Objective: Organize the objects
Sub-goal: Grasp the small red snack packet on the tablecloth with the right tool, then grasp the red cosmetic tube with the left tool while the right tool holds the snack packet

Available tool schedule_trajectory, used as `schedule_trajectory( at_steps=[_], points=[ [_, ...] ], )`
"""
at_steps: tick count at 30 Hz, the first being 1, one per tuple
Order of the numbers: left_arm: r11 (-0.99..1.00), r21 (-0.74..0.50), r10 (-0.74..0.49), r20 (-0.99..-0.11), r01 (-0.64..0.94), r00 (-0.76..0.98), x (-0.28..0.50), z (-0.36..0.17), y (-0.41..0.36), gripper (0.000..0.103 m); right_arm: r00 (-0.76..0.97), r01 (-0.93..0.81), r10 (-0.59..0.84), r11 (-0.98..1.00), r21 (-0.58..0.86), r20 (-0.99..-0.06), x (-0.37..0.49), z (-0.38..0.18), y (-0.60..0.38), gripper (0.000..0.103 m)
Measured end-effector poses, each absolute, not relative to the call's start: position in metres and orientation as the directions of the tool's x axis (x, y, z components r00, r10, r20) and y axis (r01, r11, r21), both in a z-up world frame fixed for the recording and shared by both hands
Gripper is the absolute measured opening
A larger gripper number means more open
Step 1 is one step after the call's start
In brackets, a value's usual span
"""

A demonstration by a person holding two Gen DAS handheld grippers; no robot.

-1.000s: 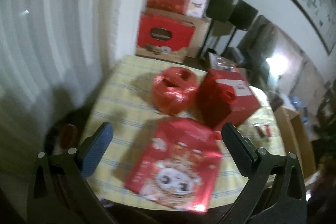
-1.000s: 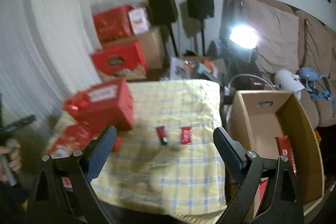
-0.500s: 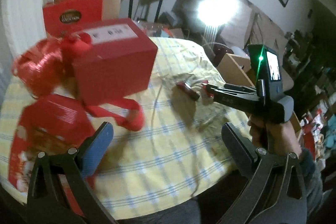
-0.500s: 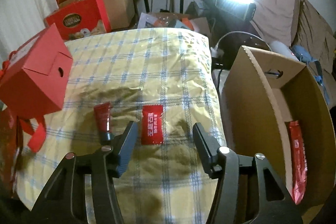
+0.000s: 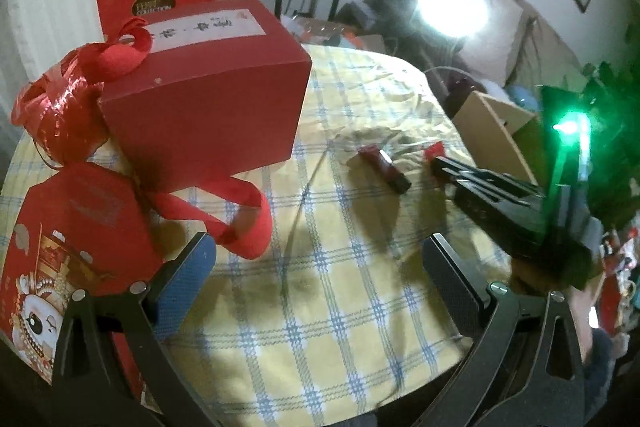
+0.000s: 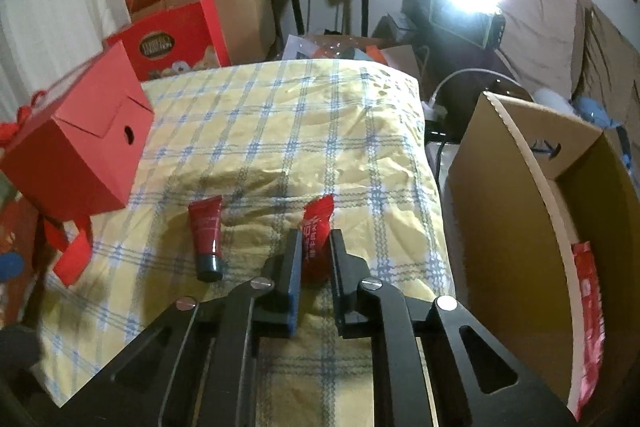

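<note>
The right tool is pointing down at the table and its jaws have just been closing: they are now clenching a small red sachet, whose upper end is sticking up past the fingertips while its lower part is sitting pinched between the pads. Just to the left of that tool a dark red tube is lying on the yellow checked cloth, cap end toward the camera, apart from the fingers. Further left and beyond, a red gift box with a ribbon handle is standing on the cloth. To the right of the tool an open cardboard box is standing beside the table, with a red packet lying inside it. The left tool is hanging released, jaws spread wide over bare cloth, gripping nothing; the gift box is ahead and to its left, a red paper bag is lying by its left finger, and the tube is lying ahead to its right.
</note>
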State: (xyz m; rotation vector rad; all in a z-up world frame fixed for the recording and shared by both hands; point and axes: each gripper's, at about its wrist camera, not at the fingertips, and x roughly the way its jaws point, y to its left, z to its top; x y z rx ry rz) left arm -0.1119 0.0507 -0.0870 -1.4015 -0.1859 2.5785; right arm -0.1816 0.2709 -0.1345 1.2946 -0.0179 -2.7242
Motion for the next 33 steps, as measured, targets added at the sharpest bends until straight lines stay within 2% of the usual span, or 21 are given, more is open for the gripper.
schedule_trajectory(
  at_steps=[4,10,16,20,27,28,31,33],
  points=[
    [-0.98,-0.175,0.199,-0.834,-0.095,-0.514,-0.122,-0.09,0.07,0.103,-0.669,0.08,-0.12,-0.993,0.089,-0.733,-0.168,-0.115,0.286,0.005],
    [-0.981,-0.186,0.187,-0.809,-0.058,-0.557,-0.142,-0.086,0.094,0.103,-0.726,0.043,-0.116,-0.992,0.123,-0.678,-0.15,-0.077,0.31,0.005],
    [-0.991,-0.129,0.127,-0.836,-0.034,-0.534,-0.172,-0.109,0.121,0.103,-0.76,-0.004,-0.098,-0.988,0.155,-0.643,-0.133,-0.052,0.331,0.005],
    [-0.998,-0.068,0.064,-0.86,-0.01,-0.506,-0.187,-0.137,0.139,0.101,-0.76,-0.002,-0.101,-0.987,0.158,-0.642,-0.13,-0.049,0.333,0.005],
    [-1.0,-0.007,0.003,-0.833,0.005,-0.554,-0.188,-0.147,0.147,0.1,-0.746,0.013,-0.124,-0.985,0.172,-0.654,-0.13,-0.056,0.328,0.005],
    [-1.0,-0.007,-0.001,-0.832,0.011,-0.555,-0.189,-0.147,0.147,0.098,-0.743,0.015,-0.127,-0.985,0.173,-0.658,-0.13,-0.058,0.327,0.005],
    [-1.0,-0.013,-0.003,-0.822,0.025,-0.569,-0.187,-0.142,0.139,0.075,-0.738,0.021,-0.131,-0.985,0.172,-0.661,-0.129,-0.06,0.325,0.005],
    [-0.998,-0.052,0.026,-0.806,0.028,-0.591,-0.184,-0.139,0.128,0.04,-0.74,0.019,-0.132,-0.984,0.176,-0.66,-0.128,-0.061,0.325,0.005]
  ],
)
